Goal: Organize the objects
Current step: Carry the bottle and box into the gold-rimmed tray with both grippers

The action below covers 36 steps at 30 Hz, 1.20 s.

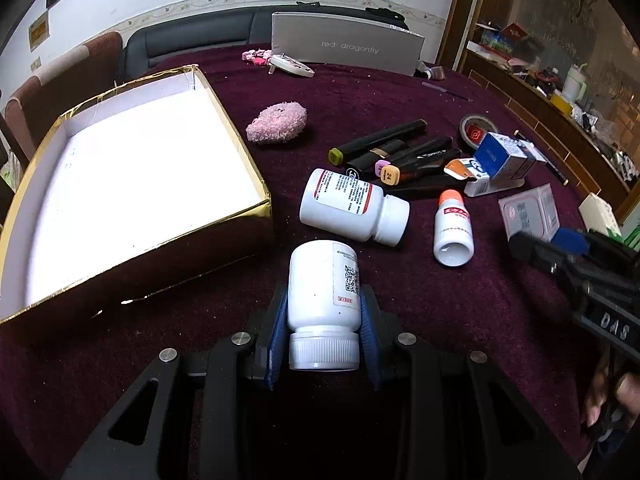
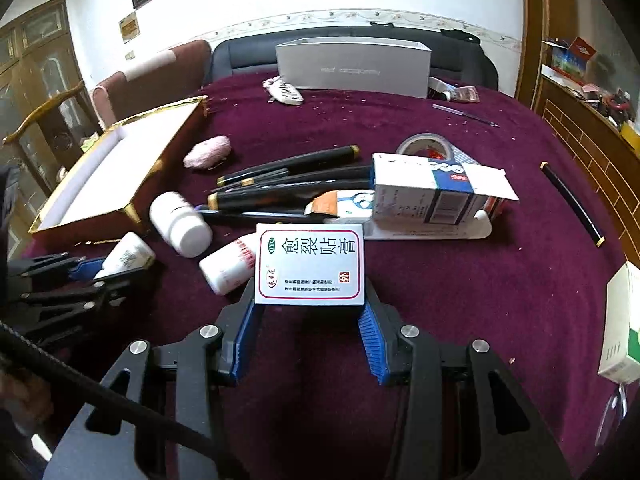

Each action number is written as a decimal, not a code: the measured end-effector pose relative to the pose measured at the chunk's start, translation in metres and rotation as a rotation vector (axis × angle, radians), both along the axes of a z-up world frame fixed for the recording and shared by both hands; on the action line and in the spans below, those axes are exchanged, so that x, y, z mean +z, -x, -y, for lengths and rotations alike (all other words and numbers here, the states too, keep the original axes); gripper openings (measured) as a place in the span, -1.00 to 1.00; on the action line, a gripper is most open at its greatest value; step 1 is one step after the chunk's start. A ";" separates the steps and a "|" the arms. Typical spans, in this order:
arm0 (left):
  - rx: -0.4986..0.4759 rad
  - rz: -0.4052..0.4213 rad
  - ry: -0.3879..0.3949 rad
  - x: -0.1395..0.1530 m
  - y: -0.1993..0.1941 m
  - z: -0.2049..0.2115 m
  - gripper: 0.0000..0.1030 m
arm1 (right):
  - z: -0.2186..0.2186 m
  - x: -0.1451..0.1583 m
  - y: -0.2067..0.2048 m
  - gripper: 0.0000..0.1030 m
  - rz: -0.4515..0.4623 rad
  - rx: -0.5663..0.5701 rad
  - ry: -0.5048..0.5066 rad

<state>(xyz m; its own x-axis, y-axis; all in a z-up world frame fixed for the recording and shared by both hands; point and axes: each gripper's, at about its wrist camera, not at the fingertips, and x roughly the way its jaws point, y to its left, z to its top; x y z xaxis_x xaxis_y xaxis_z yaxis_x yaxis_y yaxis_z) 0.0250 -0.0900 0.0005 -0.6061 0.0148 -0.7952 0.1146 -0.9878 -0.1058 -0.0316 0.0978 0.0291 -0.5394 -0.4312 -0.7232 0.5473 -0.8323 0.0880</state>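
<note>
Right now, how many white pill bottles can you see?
3: one in the left tongs, one lying beside the gold box, one orange-capped bottle right of it. More may be hidden.

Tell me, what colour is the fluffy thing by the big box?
Pink. The fluffy thing shows best in the left wrist view.

1. Illumination: even indoor light, moderately bright in both views; its source is outside both pictures.
2. Overexposure: the white interior of the gold-edged box [image 1: 132, 184] is blown out in the left wrist view, with no surface detail.
3. Shadows: soft and short beneath items on the desk [image 2: 460, 300]; the lower foreground is dark.
4. Distortion: strong fisheye bending, with black vignetted corners.
5. Sharpness: centre print is legible on the white carton [image 2: 310, 266]; the edges are soft and smeared.
</note>
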 end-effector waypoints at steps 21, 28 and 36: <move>0.049 -0.116 0.004 0.033 -0.039 0.028 -0.44 | 0.042 0.017 -0.038 -0.14 -0.006 0.109 0.009; 0.098 -0.165 0.011 0.056 -0.045 0.055 -0.44 | 0.071 0.033 -0.042 -0.14 -0.019 0.165 -0.008; 0.164 -0.168 0.031 0.077 -0.037 0.111 -0.44 | 0.126 0.067 -0.034 -0.14 -0.043 0.261 -0.015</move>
